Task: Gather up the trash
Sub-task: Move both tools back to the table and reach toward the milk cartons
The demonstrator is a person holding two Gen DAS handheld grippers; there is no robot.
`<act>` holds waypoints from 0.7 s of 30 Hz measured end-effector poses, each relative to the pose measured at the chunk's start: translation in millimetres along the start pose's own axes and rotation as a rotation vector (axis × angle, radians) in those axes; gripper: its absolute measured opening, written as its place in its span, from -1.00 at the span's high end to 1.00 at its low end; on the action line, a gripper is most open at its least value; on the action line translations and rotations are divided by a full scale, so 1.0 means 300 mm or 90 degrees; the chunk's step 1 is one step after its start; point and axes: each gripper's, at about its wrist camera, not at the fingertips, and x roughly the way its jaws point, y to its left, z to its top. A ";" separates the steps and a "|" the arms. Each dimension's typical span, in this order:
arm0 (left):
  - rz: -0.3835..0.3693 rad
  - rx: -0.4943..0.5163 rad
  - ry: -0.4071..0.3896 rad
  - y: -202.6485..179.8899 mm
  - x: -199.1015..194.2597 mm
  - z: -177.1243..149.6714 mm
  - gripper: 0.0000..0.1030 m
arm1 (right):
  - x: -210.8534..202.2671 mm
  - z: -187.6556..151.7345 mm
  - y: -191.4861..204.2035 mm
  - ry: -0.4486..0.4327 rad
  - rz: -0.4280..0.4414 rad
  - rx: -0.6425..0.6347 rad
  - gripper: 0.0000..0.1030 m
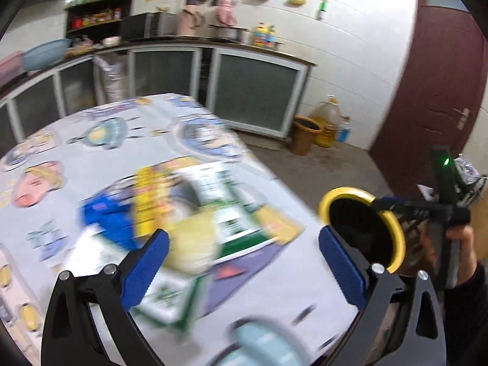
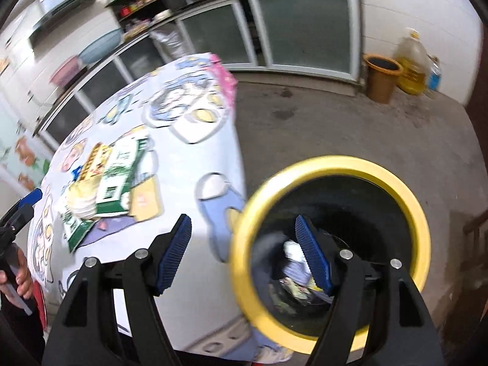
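Observation:
A pile of trash lies on the patterned tablecloth [image 1: 91, 140]: green-and-white cartons [image 1: 225, 210], a yellow wrapper [image 1: 149, 195], a blue wrapper [image 1: 103, 216] and a pale crumpled wad [image 1: 192, 244]. The pile also shows in the right wrist view [image 2: 113, 180]. My left gripper [image 1: 244, 262] is open and empty, just above the pile. A yellow-rimmed black bin [image 2: 393, 183] stands on the floor beside the table, with scraps [image 2: 292, 277] inside. My right gripper [image 2: 244, 253] is open and empty over the bin's rim; it also shows in the left wrist view [image 1: 384, 202].
Kitchen cabinets [image 1: 253, 91] and a counter line the far wall. A brown bin [image 1: 305, 134], an oil jug [image 1: 328, 122] and a bottle stand by the dark red door [image 1: 439, 76]. A pale blue round object [image 1: 262, 347] sits at the table's near edge.

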 end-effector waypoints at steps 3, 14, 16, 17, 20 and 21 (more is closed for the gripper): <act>0.048 0.000 0.014 0.113 -0.054 -0.066 -0.84 | 0.033 0.027 0.095 0.010 0.021 -0.024 -0.38; 0.059 -0.103 0.070 0.228 -0.015 -0.204 -0.84 | 0.227 0.157 0.433 0.080 0.098 -0.098 -0.42; 0.061 -0.101 0.073 0.212 0.004 -0.193 -0.84 | 0.252 0.176 0.482 0.087 0.099 -0.113 -0.43; 0.064 -0.101 0.073 0.208 0.012 -0.188 -0.84 | 0.260 0.183 0.500 0.090 0.102 -0.119 -0.43; 0.069 -0.122 0.073 0.227 0.027 -0.168 -0.84 | 0.270 0.196 0.543 0.094 0.111 -0.138 -0.43; 0.074 -0.133 0.076 0.244 0.033 -0.161 -0.84 | 0.274 0.202 0.561 0.093 0.111 -0.147 -0.43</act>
